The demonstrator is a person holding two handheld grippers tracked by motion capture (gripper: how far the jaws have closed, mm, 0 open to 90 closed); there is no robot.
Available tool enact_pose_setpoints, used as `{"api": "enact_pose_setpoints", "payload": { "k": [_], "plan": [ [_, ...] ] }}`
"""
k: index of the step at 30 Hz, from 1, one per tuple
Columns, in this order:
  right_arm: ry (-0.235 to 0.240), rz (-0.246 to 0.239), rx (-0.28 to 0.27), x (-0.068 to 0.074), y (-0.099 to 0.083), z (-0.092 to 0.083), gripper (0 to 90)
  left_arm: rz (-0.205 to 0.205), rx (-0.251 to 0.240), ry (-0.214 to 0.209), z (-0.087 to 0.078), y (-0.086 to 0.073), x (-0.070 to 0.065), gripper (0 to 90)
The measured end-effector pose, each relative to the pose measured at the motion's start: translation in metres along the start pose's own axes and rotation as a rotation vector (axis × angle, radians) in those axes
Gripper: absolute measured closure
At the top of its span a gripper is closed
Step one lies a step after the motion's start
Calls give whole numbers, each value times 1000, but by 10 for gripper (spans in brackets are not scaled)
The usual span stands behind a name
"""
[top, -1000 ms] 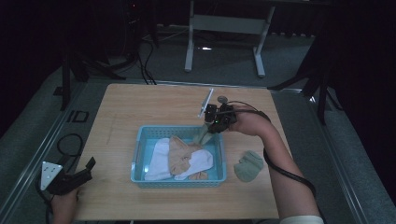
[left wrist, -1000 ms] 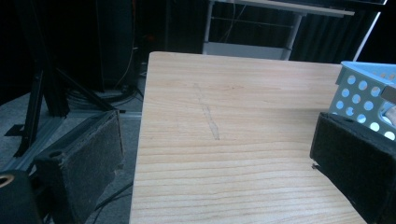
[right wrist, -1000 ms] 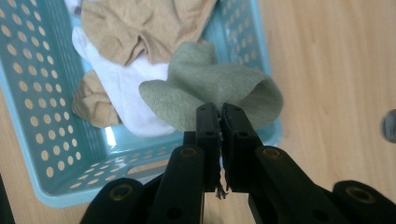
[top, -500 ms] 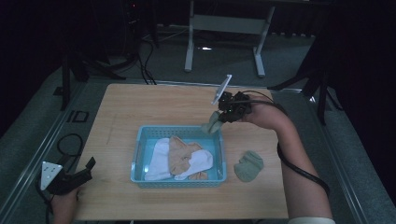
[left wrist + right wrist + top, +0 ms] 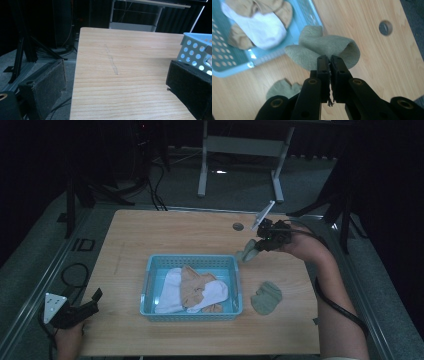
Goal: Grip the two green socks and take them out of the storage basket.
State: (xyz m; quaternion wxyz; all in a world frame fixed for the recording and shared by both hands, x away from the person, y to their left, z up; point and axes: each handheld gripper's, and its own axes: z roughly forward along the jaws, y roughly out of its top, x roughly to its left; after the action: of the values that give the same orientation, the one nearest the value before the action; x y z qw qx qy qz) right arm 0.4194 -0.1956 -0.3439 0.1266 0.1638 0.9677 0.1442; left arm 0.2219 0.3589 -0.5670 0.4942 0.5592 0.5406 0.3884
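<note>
My right gripper (image 5: 256, 247) (image 5: 330, 60) is shut on a grey-green sock (image 5: 246, 252) (image 5: 324, 48) and holds it in the air just past the basket's far right corner. A matching grey-green sock (image 5: 266, 297) (image 5: 283, 88) lies flat on the table to the right of the basket. The light blue perforated basket (image 5: 192, 260) (image 5: 239, 67) (image 5: 197, 51) holds white socks (image 5: 167, 290) (image 5: 259, 23) and tan socks (image 5: 192, 282) (image 5: 252, 6). My left gripper (image 5: 90, 302) (image 5: 115, 82) is open with nothing between its jaws, low at the table's near left corner.
A round cable hole (image 5: 238, 226) (image 5: 385, 27) sits in the wooden table (image 5: 150, 235) near the far edge. A faint scratch (image 5: 111, 60) runs along the tabletop left of the basket. Stand legs and cables sit on the floor beyond the table.
My right gripper has lifted the grey-green sock out of the basket and carried it up and to the right, past the basket's rim. The left gripper has stayed still.
</note>
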Motion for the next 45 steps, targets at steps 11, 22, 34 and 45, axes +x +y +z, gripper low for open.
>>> {"api": "enact_pose_setpoints", "payload": {
  "k": [11,22,34,45],
  "plan": [
    [9,100,1,-14,-42,27,859,2,1,0,0,0,0,25],
    [21,179,2,-14,-71,81,858,1,0,0,0,0,0,25],
    [62,233,23,-8,-88,126,855,2,2,0,0,0,0,26],
    [49,279,22,-14,-92,137,722,1,1,-2,0,0,0,25]
  ]
}}
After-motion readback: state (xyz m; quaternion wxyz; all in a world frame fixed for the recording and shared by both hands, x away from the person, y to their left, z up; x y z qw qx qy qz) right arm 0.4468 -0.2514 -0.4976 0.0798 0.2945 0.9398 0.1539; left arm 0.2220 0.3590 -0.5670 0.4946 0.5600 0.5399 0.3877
